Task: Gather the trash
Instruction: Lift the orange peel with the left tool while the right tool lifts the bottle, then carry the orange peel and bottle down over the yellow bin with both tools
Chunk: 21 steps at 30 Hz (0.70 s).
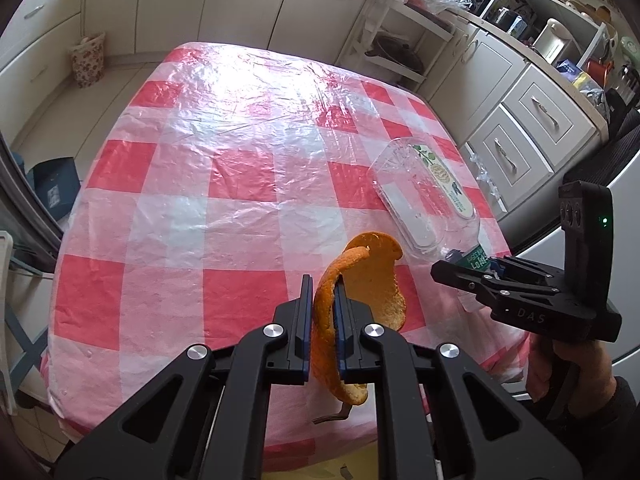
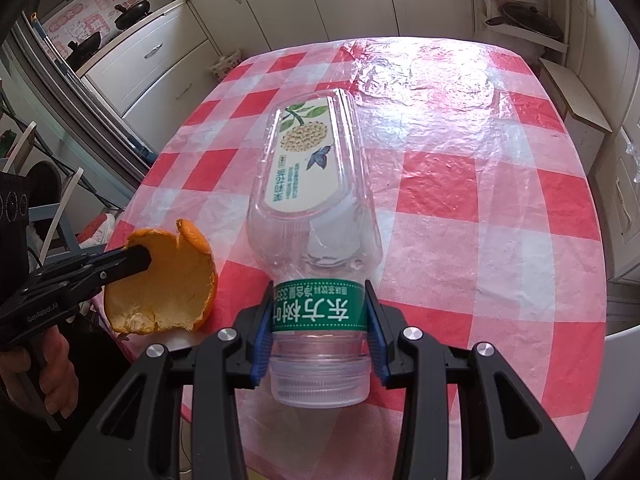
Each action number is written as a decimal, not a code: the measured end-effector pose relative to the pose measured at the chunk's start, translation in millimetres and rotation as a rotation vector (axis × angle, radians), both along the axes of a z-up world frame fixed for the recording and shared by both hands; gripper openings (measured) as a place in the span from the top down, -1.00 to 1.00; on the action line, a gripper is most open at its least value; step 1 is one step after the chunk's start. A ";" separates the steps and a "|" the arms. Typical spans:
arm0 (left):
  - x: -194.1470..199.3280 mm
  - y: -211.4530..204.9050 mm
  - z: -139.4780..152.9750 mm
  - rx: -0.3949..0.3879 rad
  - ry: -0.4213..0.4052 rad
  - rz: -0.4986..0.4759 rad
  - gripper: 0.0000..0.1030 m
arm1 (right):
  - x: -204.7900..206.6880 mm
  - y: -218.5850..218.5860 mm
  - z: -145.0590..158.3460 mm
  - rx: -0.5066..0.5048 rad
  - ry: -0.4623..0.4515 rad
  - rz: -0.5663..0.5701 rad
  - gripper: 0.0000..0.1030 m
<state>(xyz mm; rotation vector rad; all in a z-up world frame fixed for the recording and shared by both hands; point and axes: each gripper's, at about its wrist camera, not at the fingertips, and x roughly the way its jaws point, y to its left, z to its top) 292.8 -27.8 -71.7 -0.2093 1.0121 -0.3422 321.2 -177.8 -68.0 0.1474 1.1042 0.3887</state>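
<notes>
An orange peel [image 1: 362, 276] curls up between the blue pads of my left gripper [image 1: 323, 286], which is shut on it just above the near edge of the table. In the right wrist view the same orange peel [image 2: 172, 284] hangs from my left gripper [image 2: 140, 258] at the left. An empty clear plastic bottle [image 2: 312, 184] with a green neck band lies on the checked cloth, base pointing away. My right gripper [image 2: 318, 300] is shut on its neck by the green band. From the left wrist, the bottle [image 1: 424, 192] and my right gripper [image 1: 466, 270] are at the right.
The table [image 1: 224, 152] has a red and white checked cloth under a clear plastic sheet. White kitchen cabinets [image 1: 532, 128] stand to the right, a shelf rack [image 1: 404, 44] behind, a floral bag [image 1: 88, 60] on the floor far left. A person's hand [image 1: 572, 372] holds the right gripper.
</notes>
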 end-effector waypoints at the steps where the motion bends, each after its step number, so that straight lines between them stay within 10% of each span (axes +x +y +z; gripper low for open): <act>1: -1.2 0.1 0.3 0.006 -0.004 0.004 0.83 | -1.5 0.0 0.5 -0.001 -0.001 -0.002 0.22; 21: -111.7 25.1 46.5 0.067 -0.201 0.041 0.83 | -103.1 5.0 17.4 0.138 -0.036 -0.084 0.22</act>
